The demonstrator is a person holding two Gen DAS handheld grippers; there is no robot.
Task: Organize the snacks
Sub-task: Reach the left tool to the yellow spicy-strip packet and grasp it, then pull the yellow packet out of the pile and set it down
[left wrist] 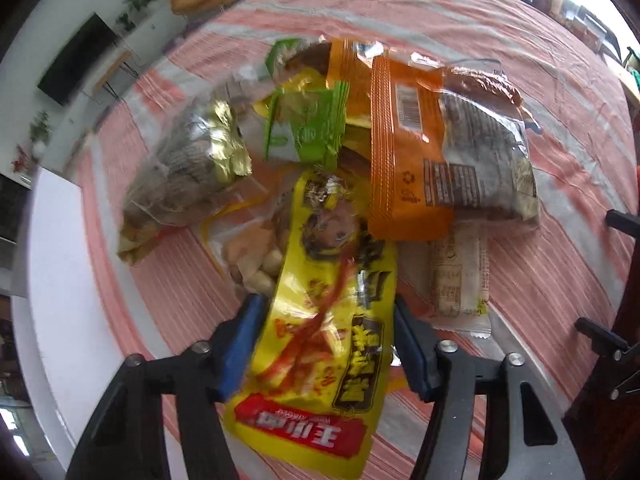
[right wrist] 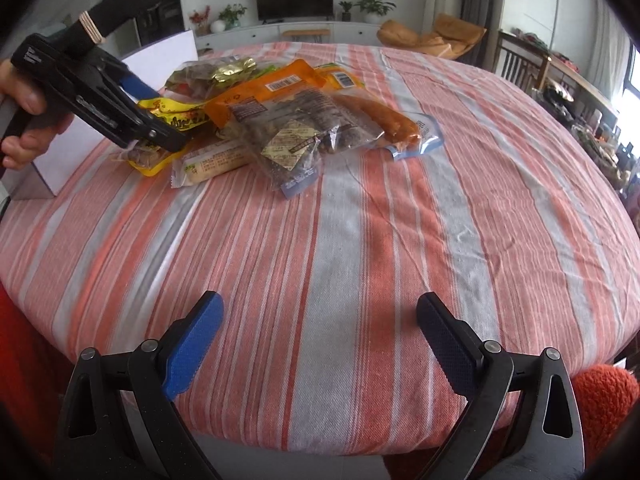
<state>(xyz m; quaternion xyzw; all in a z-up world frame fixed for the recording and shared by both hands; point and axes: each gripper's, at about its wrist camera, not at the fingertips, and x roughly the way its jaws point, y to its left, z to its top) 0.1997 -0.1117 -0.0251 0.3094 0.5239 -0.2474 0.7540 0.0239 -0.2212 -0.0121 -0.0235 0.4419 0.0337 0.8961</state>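
Observation:
A pile of snack packets lies on the striped tablecloth (right wrist: 340, 220). My left gripper (left wrist: 326, 312) is shut on a yellow snack packet (left wrist: 324, 340) at the pile's near edge; the packet fills the space between the blue pads. Behind it lie an orange packet (left wrist: 404, 152), a green packet (left wrist: 308, 128), a clear bag with gold foil (left wrist: 188, 168) and a white wrapped bar (left wrist: 460, 276). In the right wrist view the left gripper (right wrist: 160, 136) holds the yellow packet (right wrist: 176, 114) at the pile's left side. My right gripper (right wrist: 320, 320) is open and empty above the cloth, well short of the pile.
A white box (right wrist: 60, 152) stands at the table's left edge beside the pile. A blue-edged packet with an orange sausage (right wrist: 400, 128) lies at the pile's right. Chairs and a cluttered side table (right wrist: 560, 88) stand beyond the table on the right.

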